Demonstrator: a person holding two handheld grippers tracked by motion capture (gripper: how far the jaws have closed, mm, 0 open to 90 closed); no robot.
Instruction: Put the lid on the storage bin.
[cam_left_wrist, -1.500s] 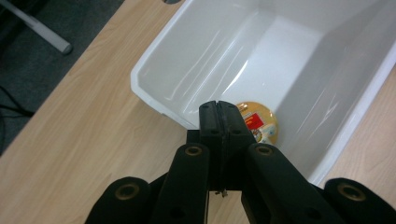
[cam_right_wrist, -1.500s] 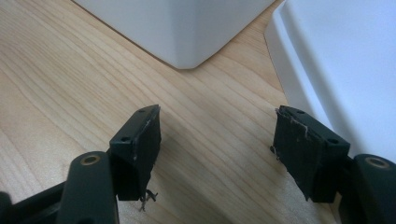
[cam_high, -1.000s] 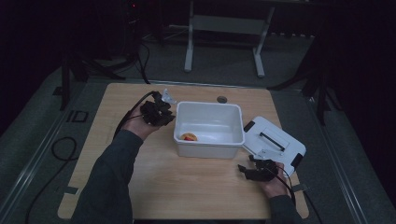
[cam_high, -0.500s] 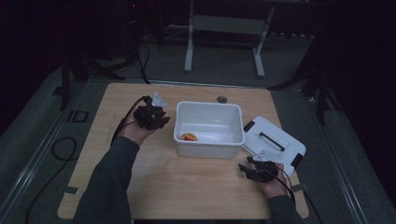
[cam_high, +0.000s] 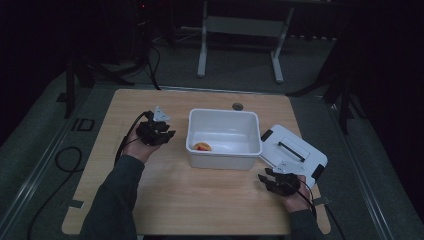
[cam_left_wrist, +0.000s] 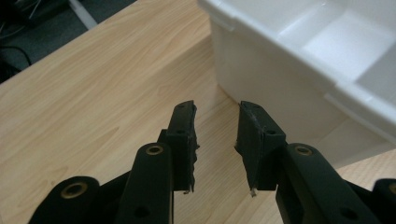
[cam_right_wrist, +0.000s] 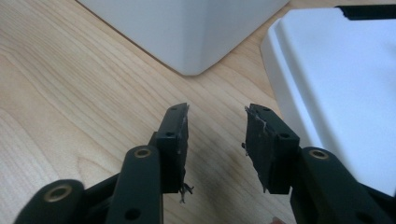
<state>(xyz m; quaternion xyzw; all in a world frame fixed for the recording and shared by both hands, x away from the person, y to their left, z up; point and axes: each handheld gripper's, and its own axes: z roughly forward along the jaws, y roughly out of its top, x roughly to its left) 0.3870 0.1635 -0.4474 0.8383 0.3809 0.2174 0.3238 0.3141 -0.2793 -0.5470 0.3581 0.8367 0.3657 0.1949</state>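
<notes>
A white bin stands mid-table with a small orange and red item on its floor. My left gripper hovers just left of the bin, pointing at the bin's side wall. The left gripper is open; its jaws have just been opening and nothing is between them. My right gripper sits near the front right, low over the wood between the bin's corner and the white lid. The right gripper is open; its jaws have just been closing with nothing between them.
The white lid with black clips lies flat to the right of the bin. A round dark grommet sits at the table's far edge. Cables trail from both grippers. Bare wood spreads in front of the bin.
The left hand has come down and back toward the person, staying beside the bin's left wall. The right hand has kept its place.
</notes>
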